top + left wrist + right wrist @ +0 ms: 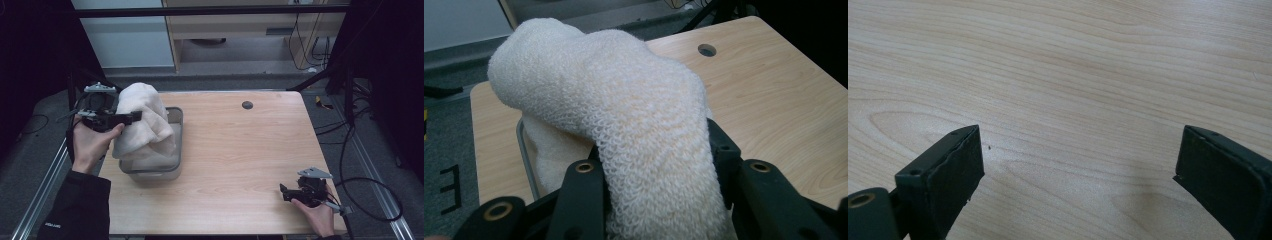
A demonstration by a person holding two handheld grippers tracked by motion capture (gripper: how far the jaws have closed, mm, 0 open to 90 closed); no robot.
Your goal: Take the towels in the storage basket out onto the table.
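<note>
A cream terry towel [142,122] hangs bunched over a grey rectangular bin [176,125] at the table's left. My left gripper [131,118] is shut on the towel's upper part, holding it above the bin. In the left gripper view the towel [634,120] bulges up between the two black jaws and hides the pads. My right gripper [286,192] rests low over the table's front right corner, and in the right gripper view its fingers [953,165] stand wide apart over bare wood with nothing between them.
The wooden table [240,160] has a round cable hole [247,105] near its back edge. Metal frame rails run along both sides, and cables [370,200] lie on the floor at the right. Shelving stands behind the table.
</note>
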